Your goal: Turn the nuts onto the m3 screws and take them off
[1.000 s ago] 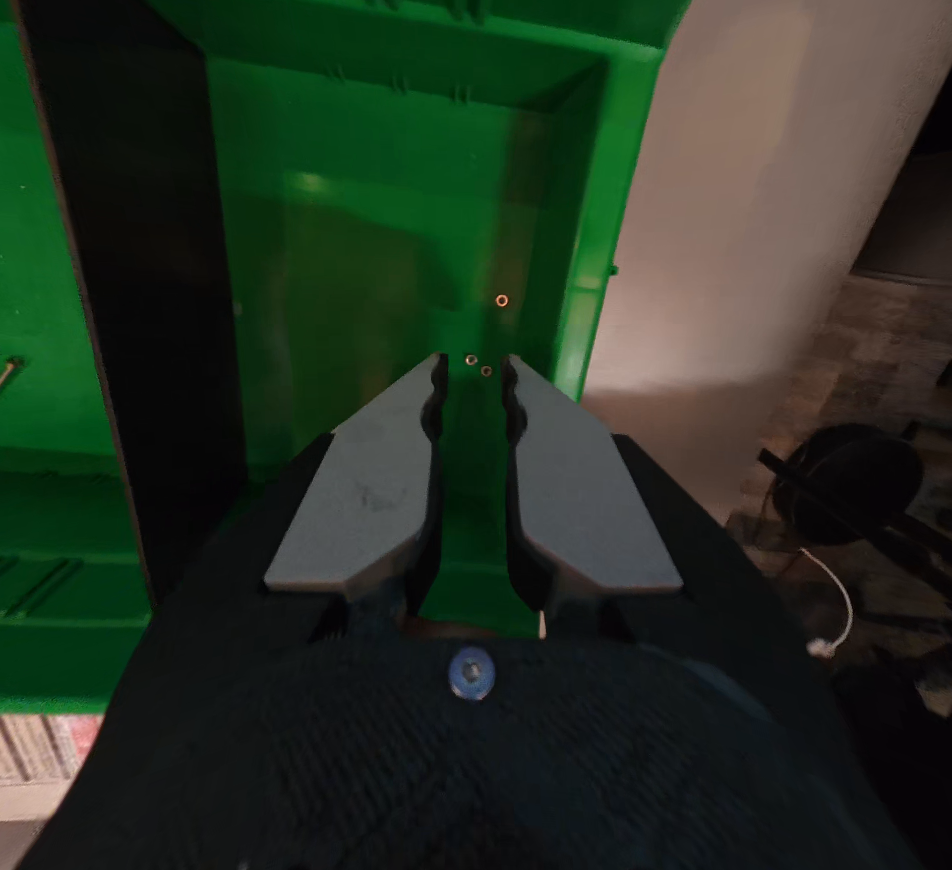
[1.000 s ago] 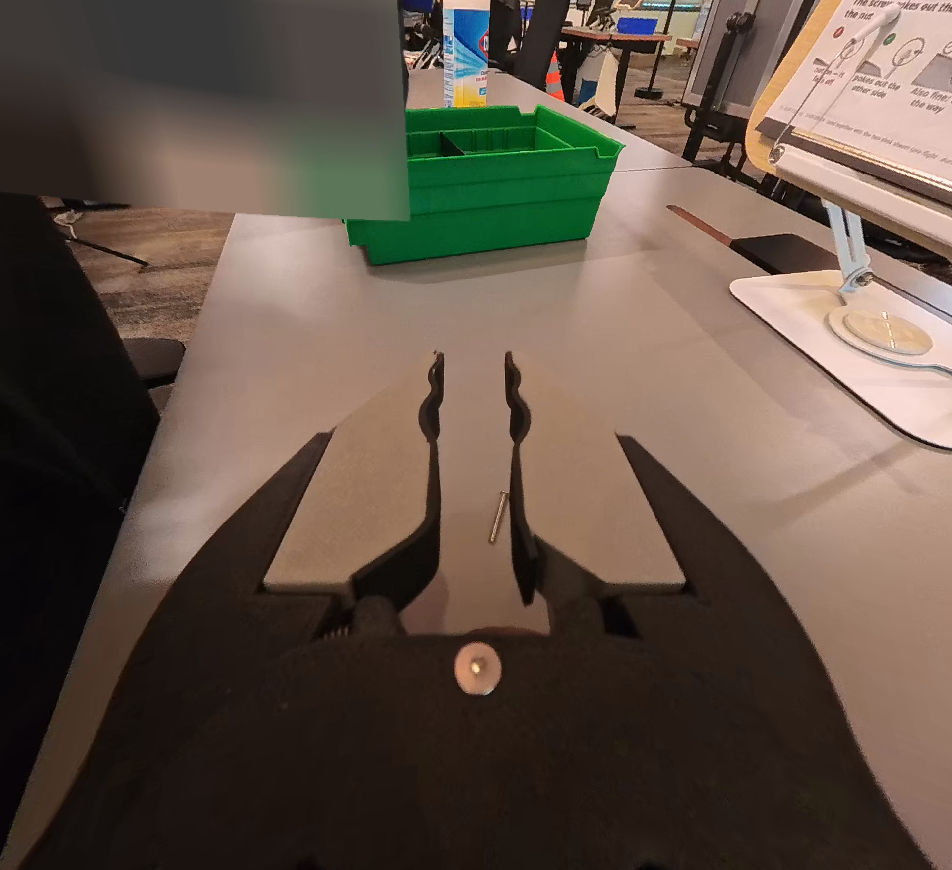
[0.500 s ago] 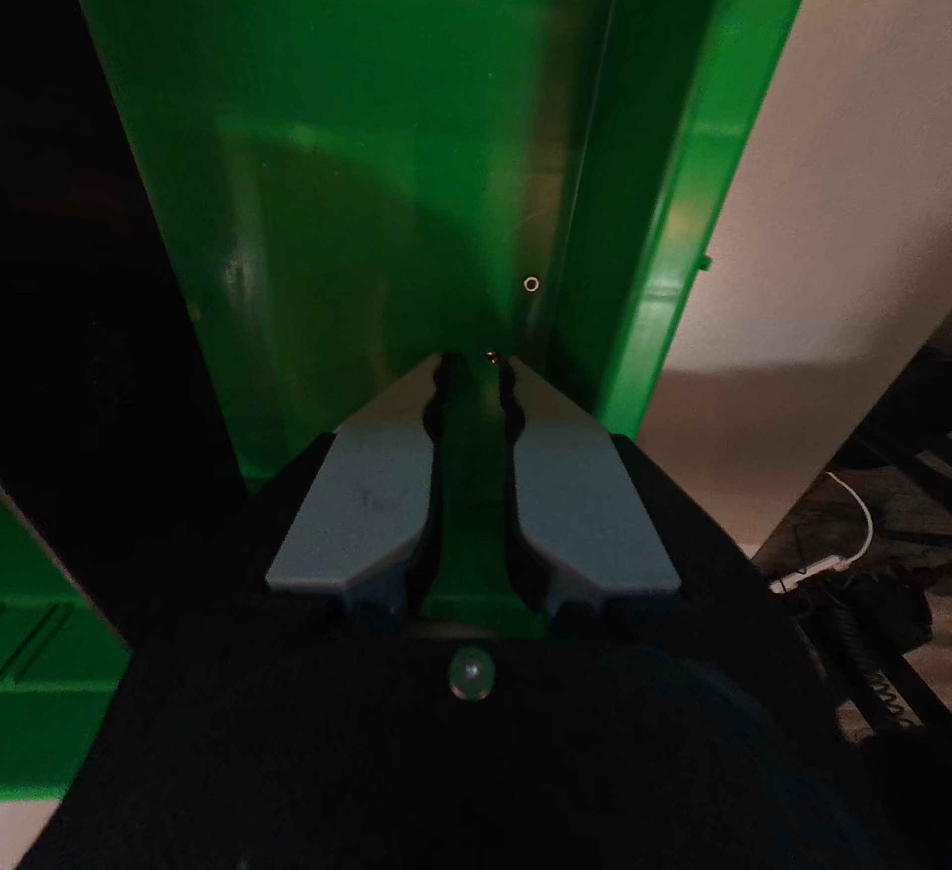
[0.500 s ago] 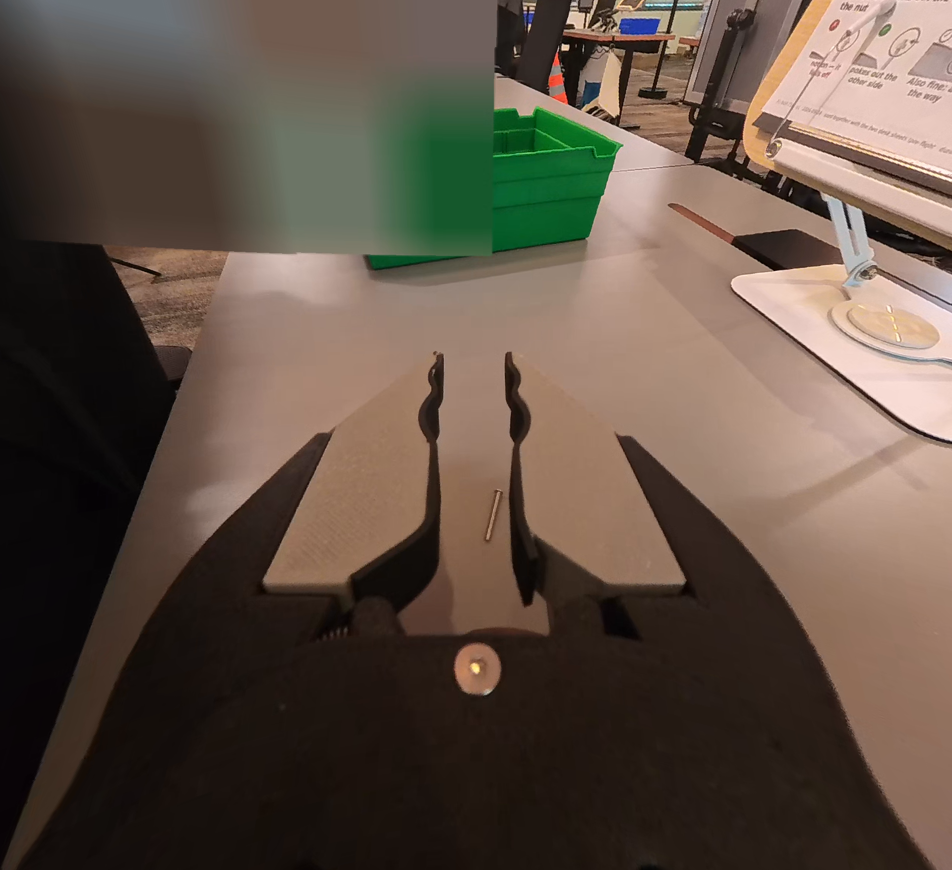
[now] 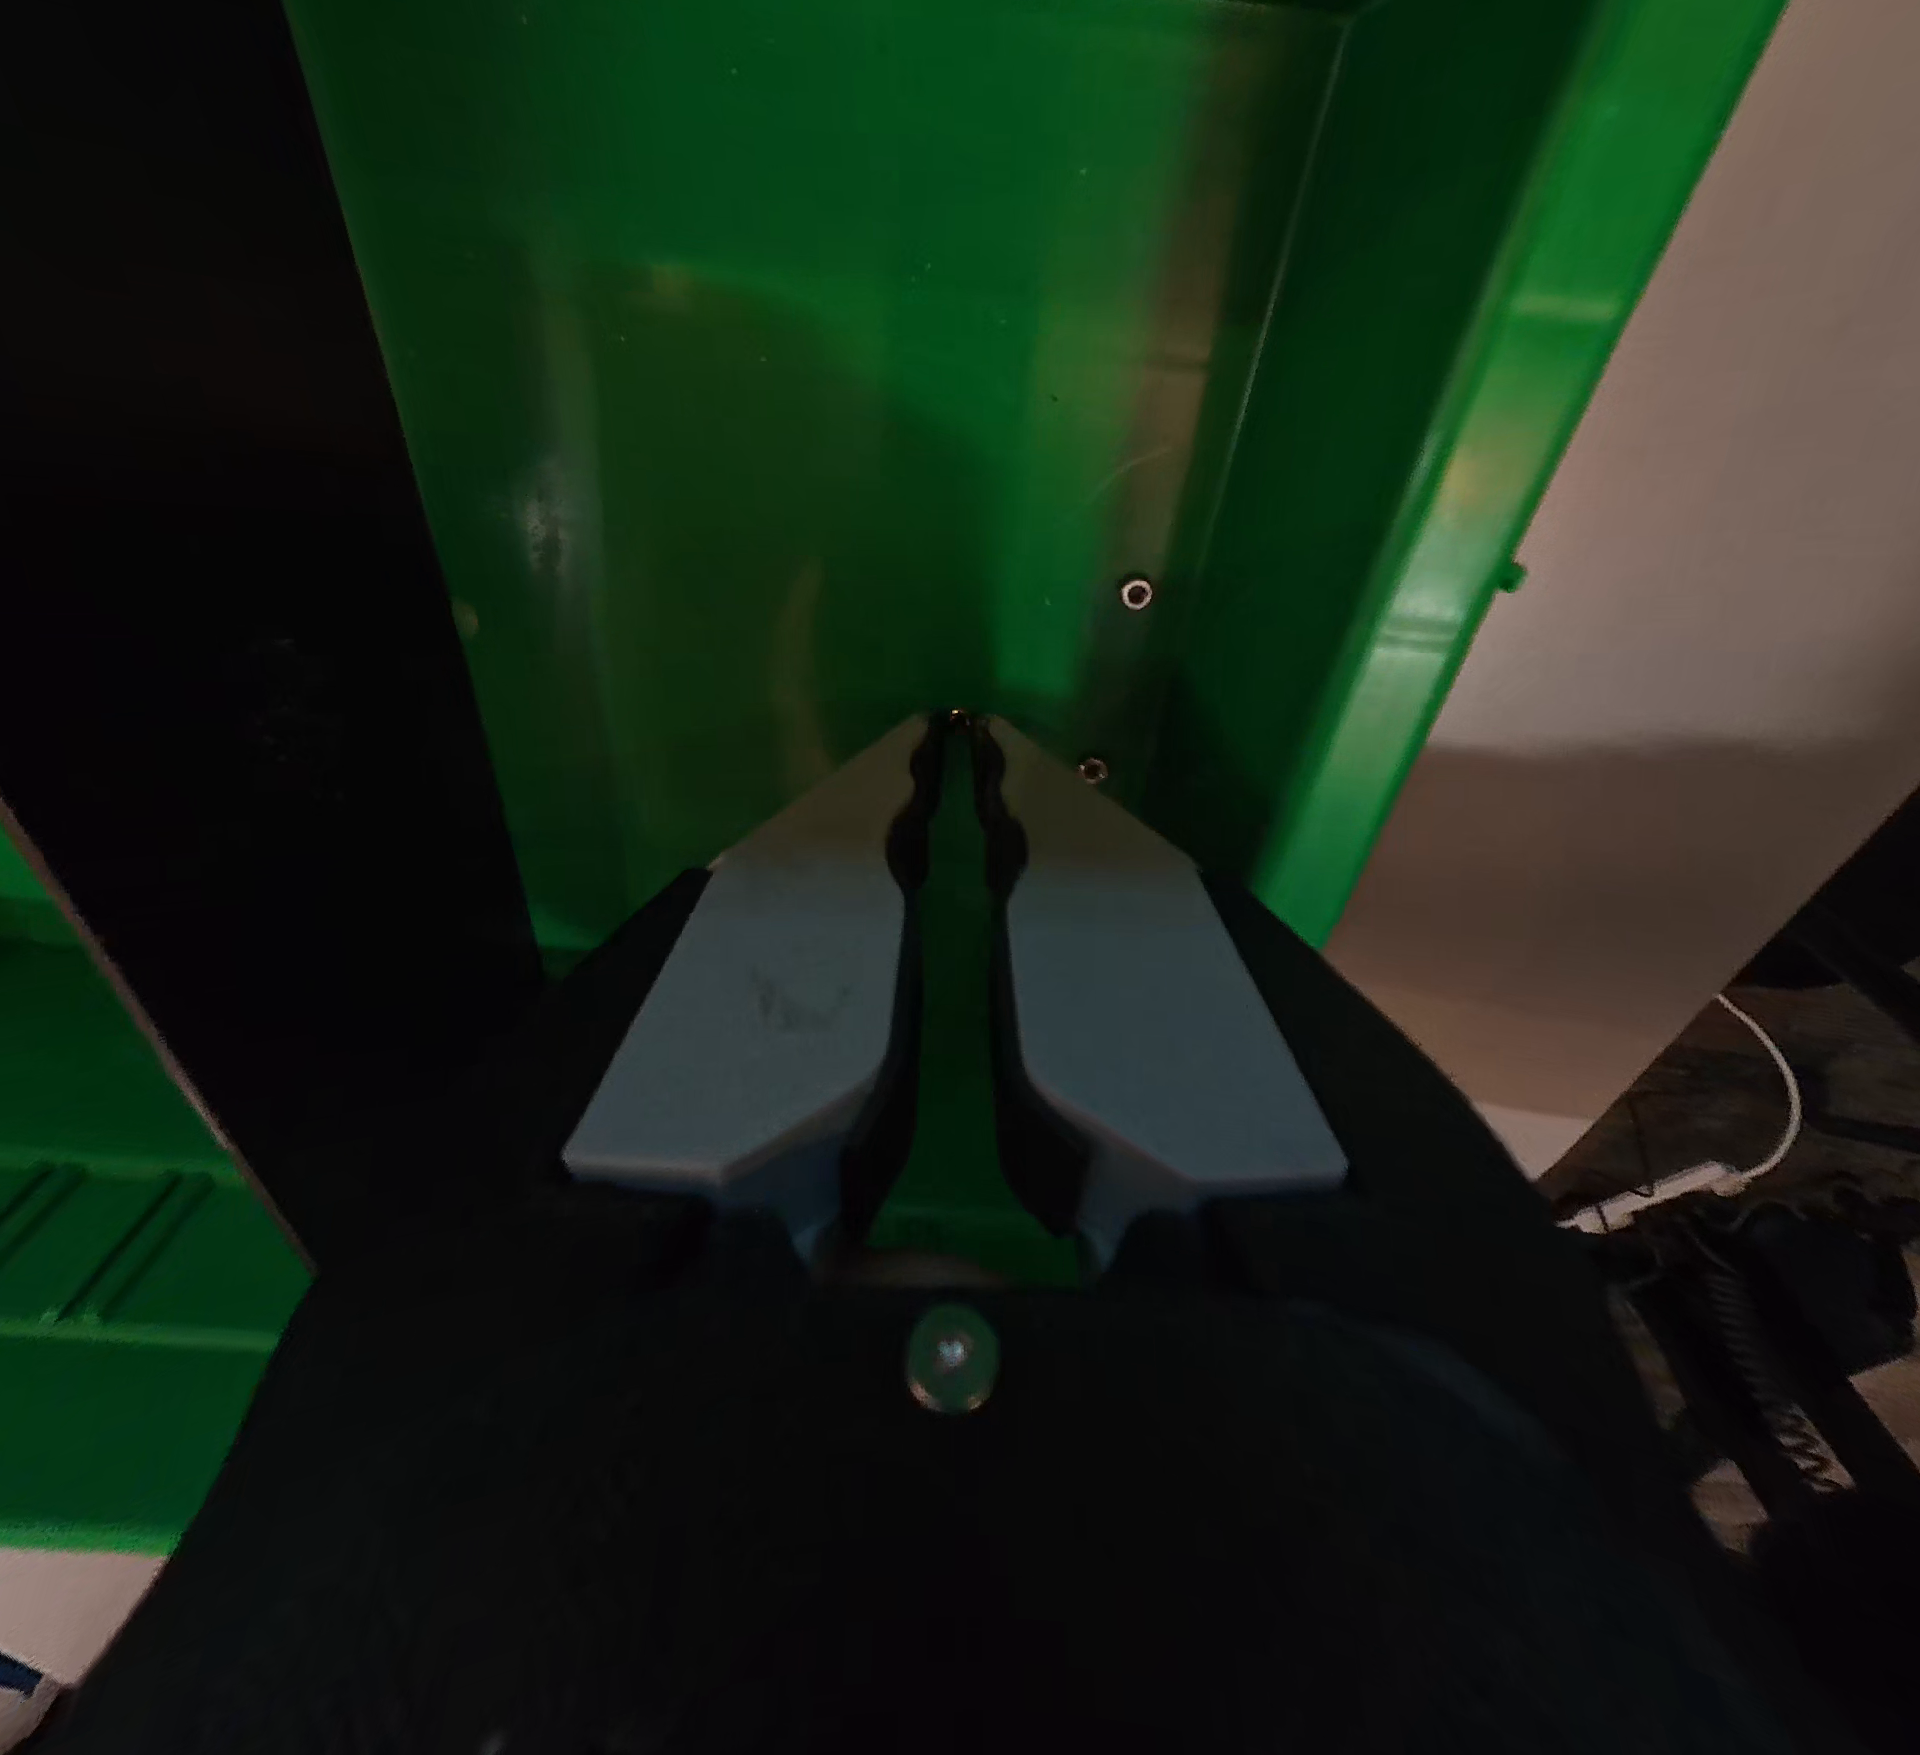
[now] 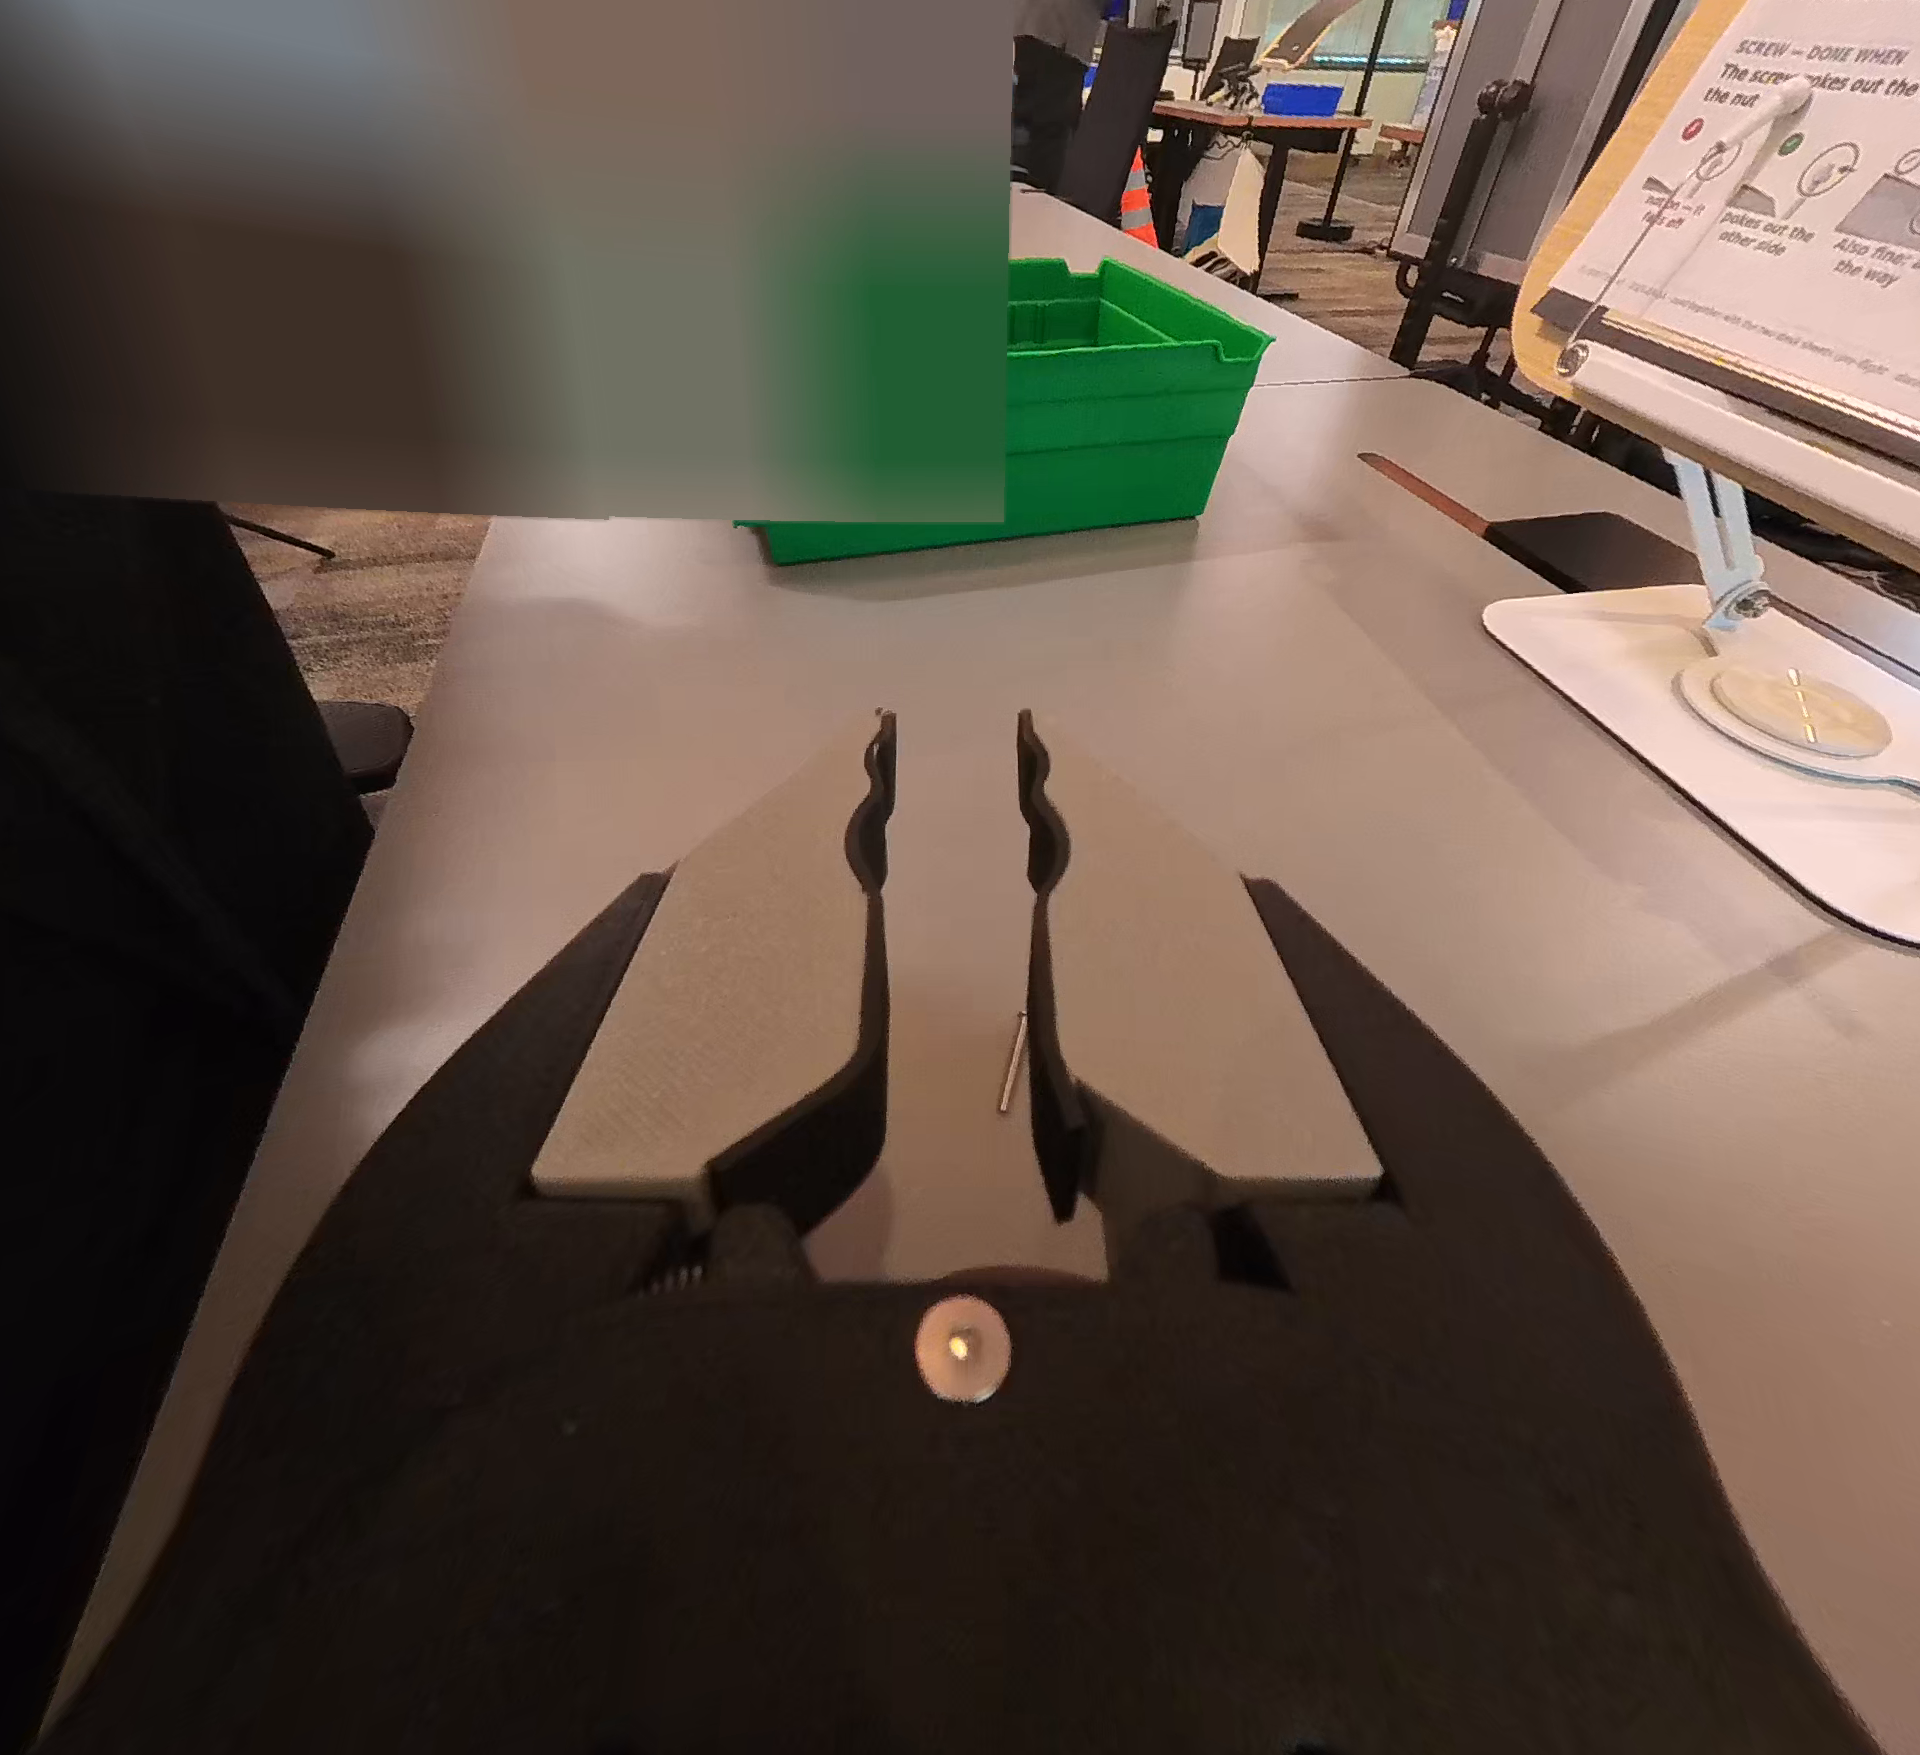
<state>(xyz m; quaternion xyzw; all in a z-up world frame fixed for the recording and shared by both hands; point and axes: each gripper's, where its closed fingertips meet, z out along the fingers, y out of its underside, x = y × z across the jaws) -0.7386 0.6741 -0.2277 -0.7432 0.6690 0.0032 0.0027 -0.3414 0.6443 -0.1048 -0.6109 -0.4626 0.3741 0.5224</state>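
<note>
Left claw: my left claw point(image 5: 954, 720) reaches down into a compartment of the green bin point(image 5: 1455, 500); its tips are drawn almost together, with only a thin slit between them.
Left claw's hold: a small brassy nut point(image 5: 954, 716) sits right at the tips, pinched between them as far as I can make out in the dim light.
Loose nuts: a second nut point(image 5: 1138, 592) lies flat on the bin floor, ahead and to the right of my tips, near the right wall; a third nut point(image 5: 1091, 770) lies just beside my right fingertip, also close to that wall.
Bin divider: a black divider point(image 5: 208, 562) walls off this compartment on its left.
Right claw: my right claw point(image 6: 954, 718) hangs low over the grey counter point(image 6: 1247, 770), its fingers point(image 6: 748, 978) well apart and holding nothing.
Screw: a thin metal screw point(image 6: 1010, 1061) lies on the counter under the right claw, seen in the gap between the fingers, close to the inner edge of the right one; whether it touches that finger I cannot tell.
Bin from the right wrist view: it stands on the counter well ahead of my right claw, partly covered by a blurred patch.
Counter's right side: a white stand point(image 6: 1662, 666) carries a tilted instruction sheet point(image 6: 1766, 147).
</note>
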